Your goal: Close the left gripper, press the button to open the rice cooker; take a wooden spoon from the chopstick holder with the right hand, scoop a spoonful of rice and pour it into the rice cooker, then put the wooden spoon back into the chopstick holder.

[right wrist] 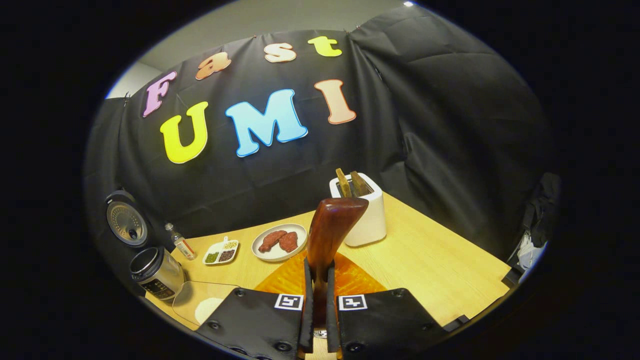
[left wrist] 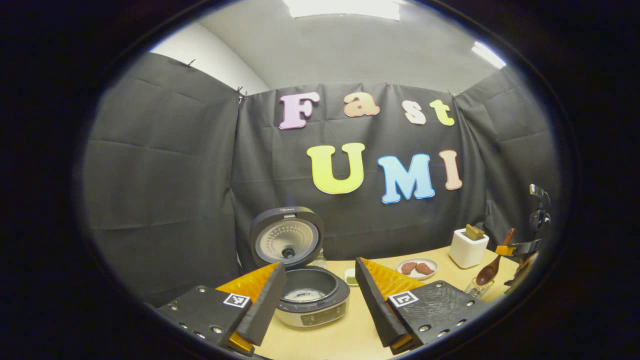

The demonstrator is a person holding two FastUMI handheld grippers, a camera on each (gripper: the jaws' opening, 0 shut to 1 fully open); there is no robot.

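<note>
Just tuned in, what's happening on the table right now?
The rice cooker stands with its lid up, so the button step looks done. The left tool is open, with the cooker between its fingers in its view. The right tool is shut on the wooden spoon, bowl end up and away from the camera, above the table near the white toaster. Whether rice is on the spoon cannot be told.

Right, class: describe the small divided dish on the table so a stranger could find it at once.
Start at the open rice cooker at the table's left end. Between it and the white plate of two reddish pieces sits the small divided dish, past a little bottle. It alone holds separate green, dark and yellowish portions.
</note>
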